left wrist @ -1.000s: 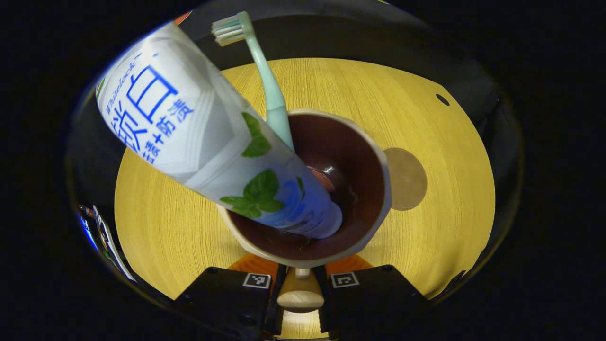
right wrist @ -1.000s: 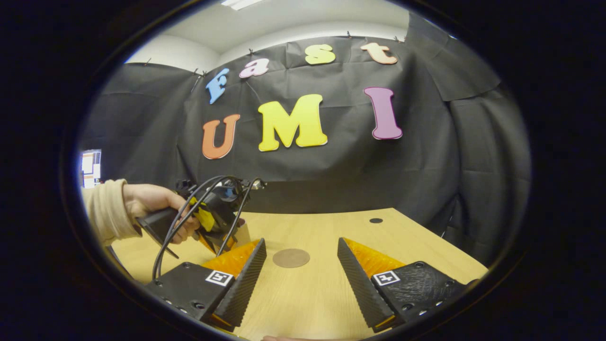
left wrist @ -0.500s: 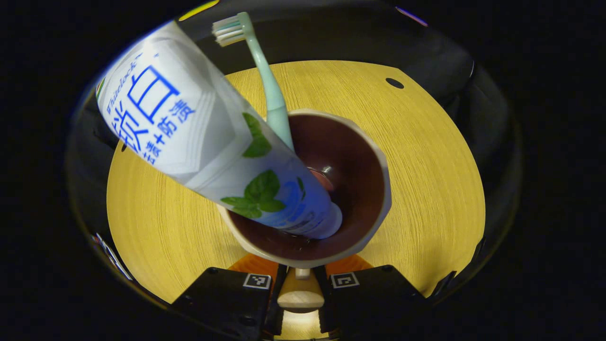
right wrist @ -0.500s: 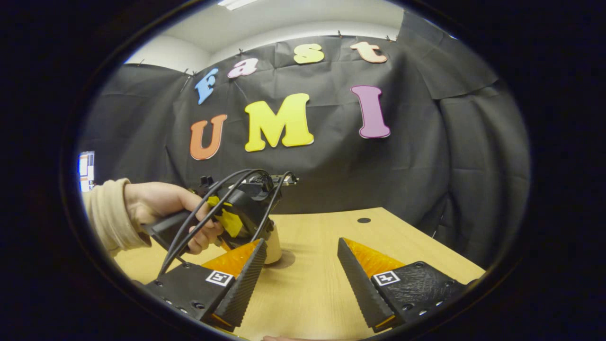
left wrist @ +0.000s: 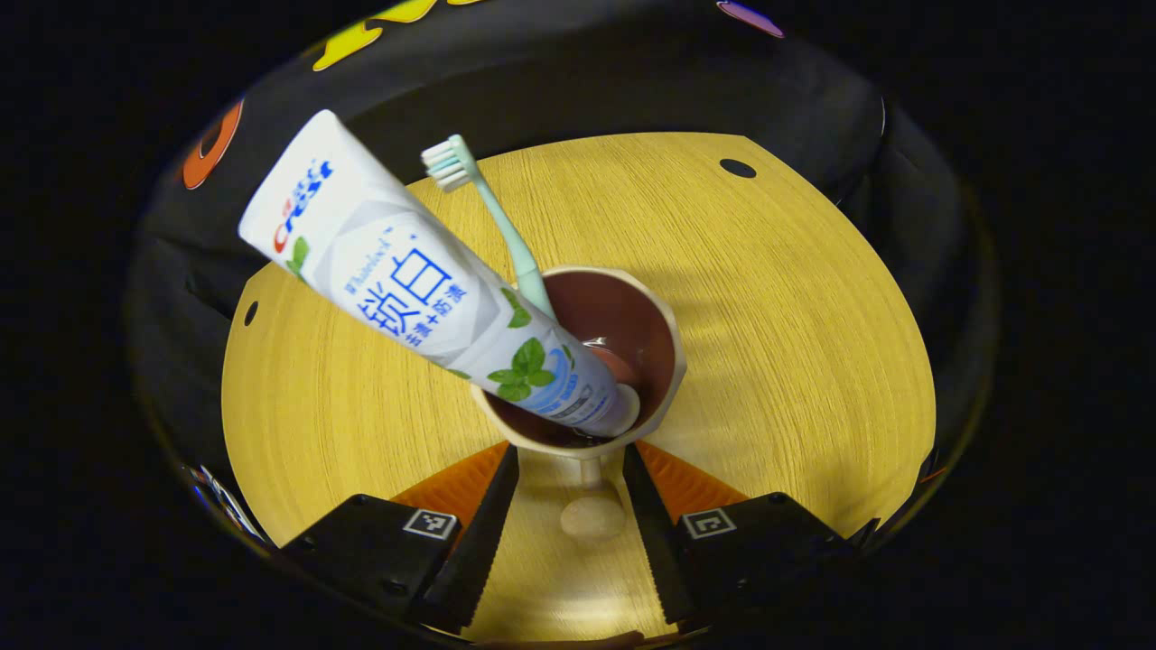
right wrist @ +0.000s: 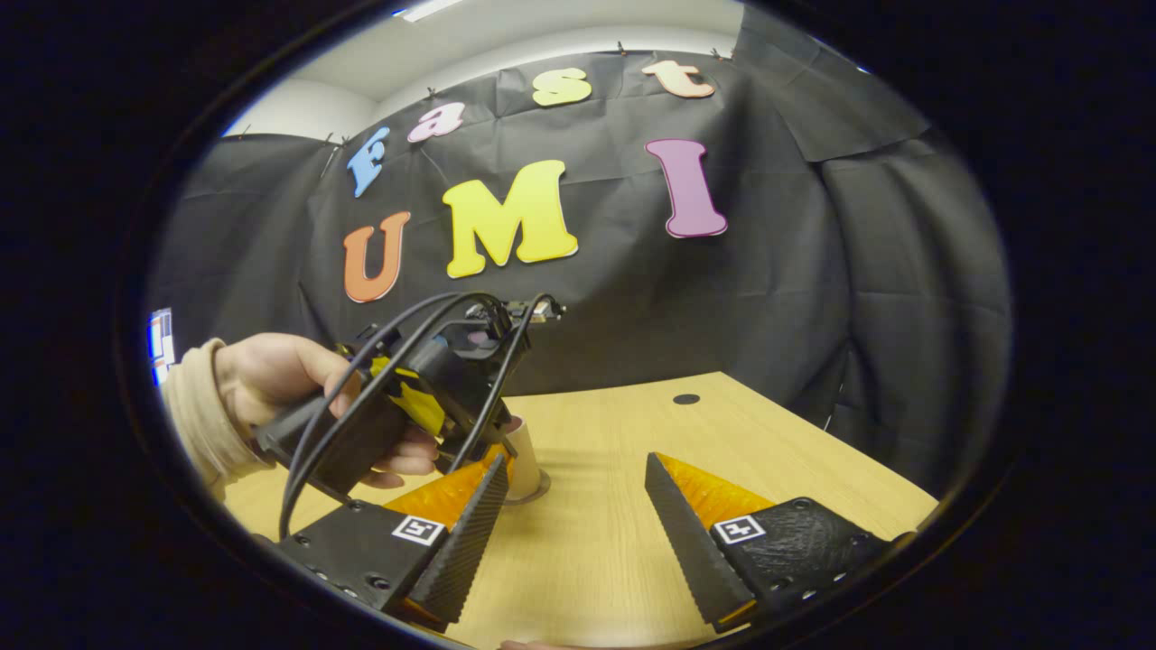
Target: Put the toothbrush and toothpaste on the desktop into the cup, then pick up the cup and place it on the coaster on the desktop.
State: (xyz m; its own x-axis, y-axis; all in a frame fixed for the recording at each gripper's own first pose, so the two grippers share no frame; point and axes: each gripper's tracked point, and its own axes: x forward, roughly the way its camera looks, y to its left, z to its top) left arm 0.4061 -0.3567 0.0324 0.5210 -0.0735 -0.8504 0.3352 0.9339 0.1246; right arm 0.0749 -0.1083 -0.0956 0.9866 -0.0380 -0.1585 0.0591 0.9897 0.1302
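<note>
Left tongs (left wrist: 569, 533) spread either side of the cup (left wrist: 585, 361) handle; toothpaste (left wrist: 433, 289) & toothbrush (left wrist: 492, 221) inside. Back straight off w/o clipping it. Right tongs (right wrist: 578, 533) spread, empty, above worktop (right wrist: 632, 451).

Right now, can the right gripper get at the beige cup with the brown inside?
Probably yes. The right gripper is open and the wooden desktop ahead is bare, but the left gripper and the hand crowd the beige cup.
</note>
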